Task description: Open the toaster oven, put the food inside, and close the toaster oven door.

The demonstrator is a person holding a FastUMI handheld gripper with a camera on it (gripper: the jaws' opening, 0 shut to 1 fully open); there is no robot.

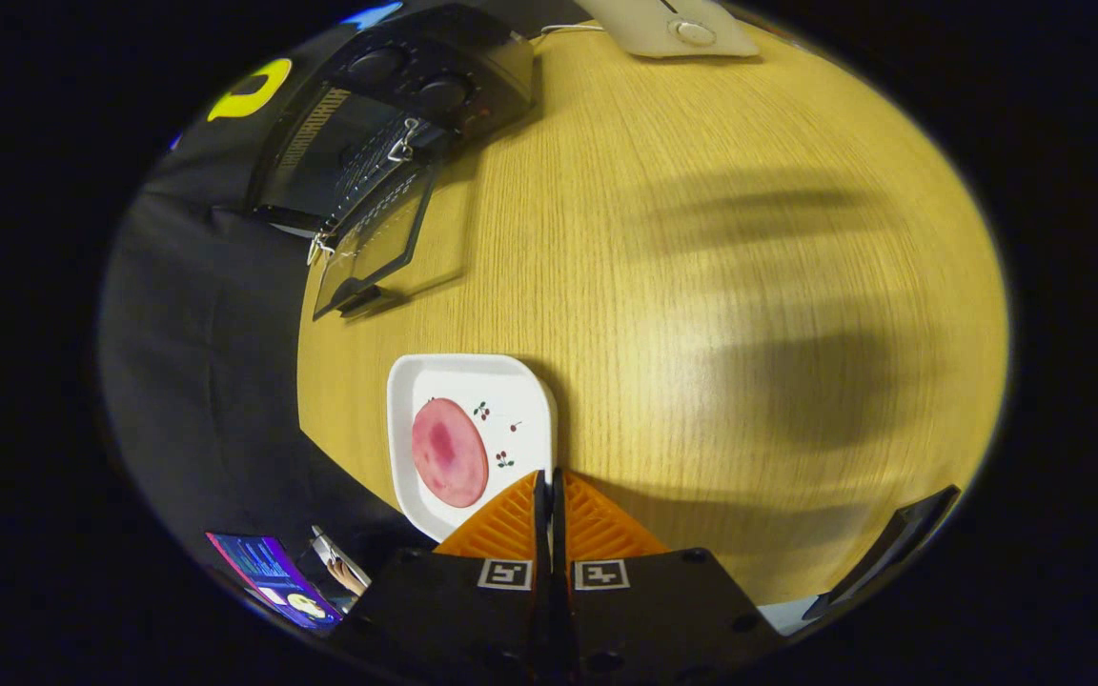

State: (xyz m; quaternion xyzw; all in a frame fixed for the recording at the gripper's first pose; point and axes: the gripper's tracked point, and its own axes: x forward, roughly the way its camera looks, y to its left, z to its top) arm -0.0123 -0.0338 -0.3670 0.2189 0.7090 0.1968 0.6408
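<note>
Gripper (549,481) pressed together, empty, hovering over the wooden table (701,286).
Pink round ham slice (449,453) lies on white plate (511,391) just ahead-left of fingers; toaster oven (387,143) beyond, door (377,243) dropped open.

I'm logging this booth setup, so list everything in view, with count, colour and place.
oven: one, black, far end of table, door open
plate: one, white, just ahead of the claw
food: one, pink round slice, on the plate
table: one, light wood
pale device: one, off-white, table's far edge, beside the oven
claw: one, fingers closed together, empty, over the plate's near edge
</note>
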